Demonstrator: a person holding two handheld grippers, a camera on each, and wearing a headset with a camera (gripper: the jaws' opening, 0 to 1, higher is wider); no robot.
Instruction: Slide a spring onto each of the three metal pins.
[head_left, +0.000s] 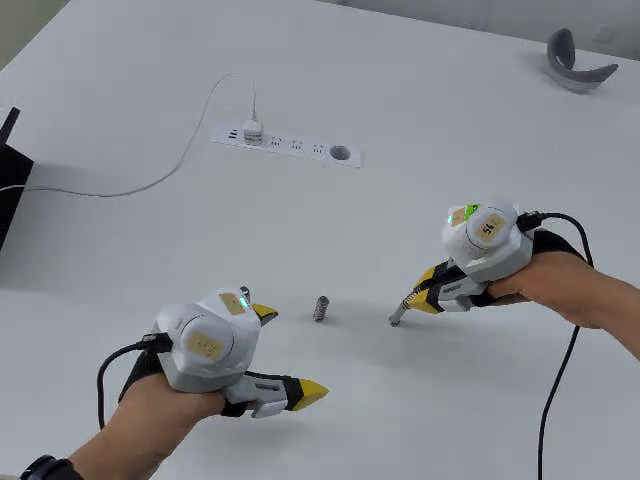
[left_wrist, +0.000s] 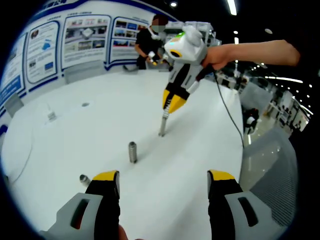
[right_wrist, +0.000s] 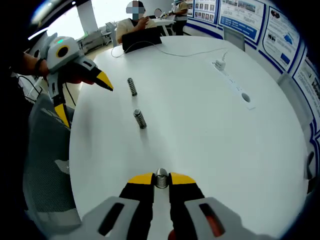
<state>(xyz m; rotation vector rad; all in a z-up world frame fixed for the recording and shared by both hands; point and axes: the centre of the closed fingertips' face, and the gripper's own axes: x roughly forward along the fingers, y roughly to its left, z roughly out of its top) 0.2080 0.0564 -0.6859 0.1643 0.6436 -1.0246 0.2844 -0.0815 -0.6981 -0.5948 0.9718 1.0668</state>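
- Fingers (left_wrist: 105, 176) of the left gripper (left_wrist: 162, 175): spread wide, with the yellow tips well apart and nothing between them. In the head view this gripper hovers low over the white tabletop (head_left: 420, 120).
- Fingers (right_wrist: 142, 179) of the right gripper (right_wrist: 160, 179): drawn narrow and clamped on the upper end of a short silver coil-wrapped metal pin (right_wrist: 160, 177).
  - In the head view the held pin slants down from the yellow tips toward the tabletop.
  - Whether its lower end touches the surface cannot be told.
- Second coil-wrapped pin (head_left: 321, 308): stands upright on the tabletop between the two grippers, apart from both.
- Third coil-wrapped pin (right_wrist: 131, 86): stands upright just beside one yellow tip of the left gripper. In the left gripper view it sits low, near that view's left-hand finger.
- Progress, as a judgement:
  - Coil ridges show on both standing pieces in the right gripper view, so two pins appear to carry their springs already.
  - The held piece also shows coil texture along its length, so the third spring appears to be on as well, or nearly seated.
  - No loose spring lies on the tabletop.
  - How fully each spring is seated is too small to tell.
- Remaining work, as a judgement: confirm seating of the held spring, then set that pin down upright near the other two.
- White power strip (head_left: 290, 145): lies well apart from the work area.
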